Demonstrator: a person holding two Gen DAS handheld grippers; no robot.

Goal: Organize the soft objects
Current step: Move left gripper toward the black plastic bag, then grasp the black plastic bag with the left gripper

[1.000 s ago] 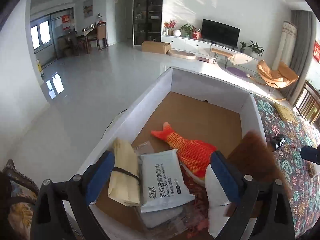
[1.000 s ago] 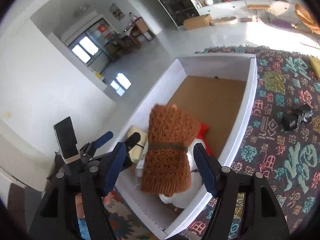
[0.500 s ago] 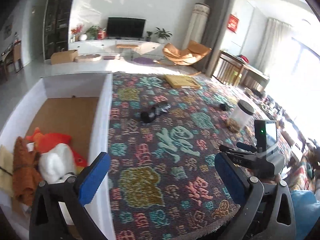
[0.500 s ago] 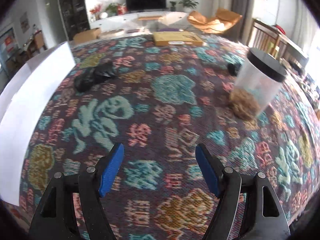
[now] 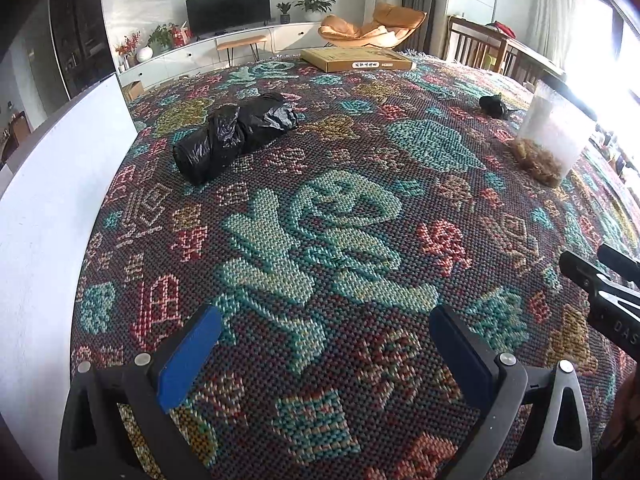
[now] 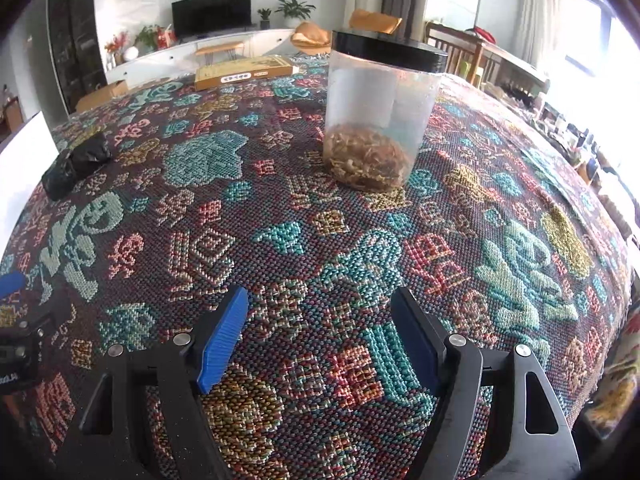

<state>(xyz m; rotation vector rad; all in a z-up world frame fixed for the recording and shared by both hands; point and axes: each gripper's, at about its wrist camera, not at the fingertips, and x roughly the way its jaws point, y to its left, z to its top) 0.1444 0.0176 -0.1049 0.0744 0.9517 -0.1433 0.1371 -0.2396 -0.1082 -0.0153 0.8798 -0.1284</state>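
Observation:
A black plastic bag roll (image 5: 236, 136) lies on the patterned cloth (image 5: 328, 240), close to the white box wall (image 5: 60, 184). My left gripper (image 5: 324, 320) hangs low over the cloth in front of the roll, jaws wide open and empty. The right wrist view shows the same bag roll (image 6: 76, 160) far left. My right gripper (image 6: 320, 300) is open with nothing between its fingers, a short way before a clear jar (image 6: 380, 116) with a black lid and brown shreds inside. A small black lump (image 5: 494, 105) lies beyond, near the jar (image 5: 554, 136).
A flat cardboard box (image 5: 356, 59) rests at the cloth's far edge. The white box wall (image 6: 20, 168) bounds the left side. Part of the right tool (image 5: 608, 296) shows at the right edge of the left wrist view. Chairs and a TV unit stand behind.
Both grippers swung away from the white box and sank toward the patterned cloth. The brown knitted piece once between the right jaws now stays behind in the box.

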